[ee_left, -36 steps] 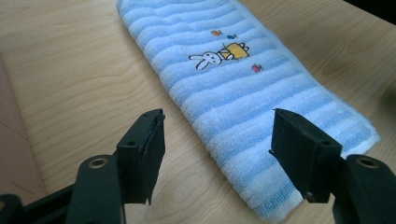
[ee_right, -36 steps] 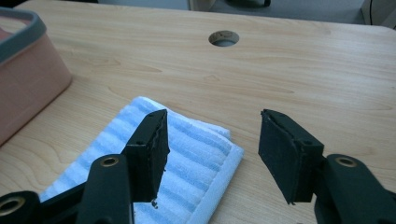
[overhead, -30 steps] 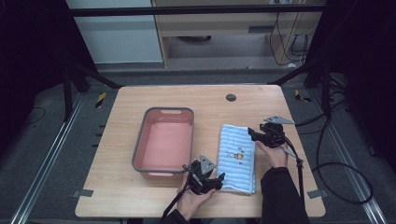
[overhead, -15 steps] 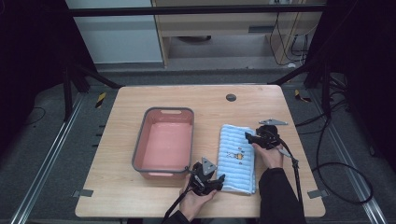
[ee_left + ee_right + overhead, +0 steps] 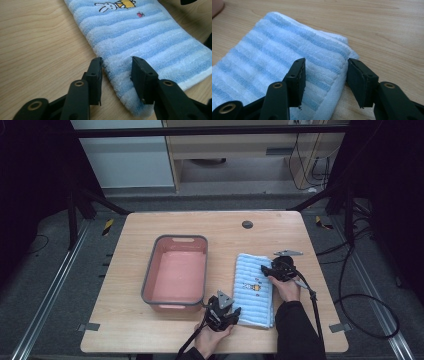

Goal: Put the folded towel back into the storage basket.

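Towel point(image 5: 254, 289): soft, light, floppy, probably folded double; best pinched at corners. Left gripper point(image 5: 116, 75) and right gripper point(image 5: 325, 80) both gape, straddling edges, nothing clamped.

high: overhead, forward-down | gripper views: close, low | shared: towel point(image 5: 254, 289)

Both grippers, left point(image 5: 235, 311) and right point(image 5: 263, 269), rest low with fingers point(image 5: 96, 75) parted.

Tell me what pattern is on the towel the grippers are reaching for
Light and darker blue stripes on the towel, with a small embroidered rabbit near one end; the left gripper view shows it best.
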Demonstrator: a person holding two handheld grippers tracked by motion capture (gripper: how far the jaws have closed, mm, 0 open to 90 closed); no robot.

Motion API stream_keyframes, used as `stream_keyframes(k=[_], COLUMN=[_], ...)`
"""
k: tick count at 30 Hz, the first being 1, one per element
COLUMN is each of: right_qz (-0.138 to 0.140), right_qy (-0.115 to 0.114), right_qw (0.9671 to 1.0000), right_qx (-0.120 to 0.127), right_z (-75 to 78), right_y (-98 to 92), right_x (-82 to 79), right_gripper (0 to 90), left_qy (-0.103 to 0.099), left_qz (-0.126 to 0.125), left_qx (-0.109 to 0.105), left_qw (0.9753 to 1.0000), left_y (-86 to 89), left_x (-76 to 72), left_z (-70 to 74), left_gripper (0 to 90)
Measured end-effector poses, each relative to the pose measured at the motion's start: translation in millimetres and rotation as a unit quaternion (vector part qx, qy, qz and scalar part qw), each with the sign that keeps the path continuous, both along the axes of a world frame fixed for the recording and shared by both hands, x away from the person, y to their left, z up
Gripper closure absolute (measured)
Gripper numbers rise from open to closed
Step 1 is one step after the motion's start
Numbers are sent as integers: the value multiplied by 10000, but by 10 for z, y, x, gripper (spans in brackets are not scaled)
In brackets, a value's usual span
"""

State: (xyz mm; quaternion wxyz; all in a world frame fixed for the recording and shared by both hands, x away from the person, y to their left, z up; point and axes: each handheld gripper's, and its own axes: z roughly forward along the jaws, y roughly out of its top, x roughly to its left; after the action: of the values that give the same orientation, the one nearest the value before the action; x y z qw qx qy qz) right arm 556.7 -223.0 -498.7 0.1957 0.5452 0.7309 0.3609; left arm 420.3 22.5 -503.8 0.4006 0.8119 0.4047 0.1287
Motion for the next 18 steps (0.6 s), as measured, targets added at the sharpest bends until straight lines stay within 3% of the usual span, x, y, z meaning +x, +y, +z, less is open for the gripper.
stream_keyframes(k=[8,14,18], right_qz=[101,197,208], right_qy=[11,52,48], right_qw=[9999,9997,9995], right_qx=[-7,153,244], right_z=[-34,-31,-34], right_y=[14,29,25], right_x=[-3,-10,-6], right_gripper=[610,743,778], left_qy=[103,154,153], left_qz=[28,-5,-29], left_qx=[-29,-97,-96], left_qw=[9999,9998,9998], left_y=[-23,-22,-21], left_x=[-5,1,1], left_z=[3,1,4], left_gripper=[702,759,795])
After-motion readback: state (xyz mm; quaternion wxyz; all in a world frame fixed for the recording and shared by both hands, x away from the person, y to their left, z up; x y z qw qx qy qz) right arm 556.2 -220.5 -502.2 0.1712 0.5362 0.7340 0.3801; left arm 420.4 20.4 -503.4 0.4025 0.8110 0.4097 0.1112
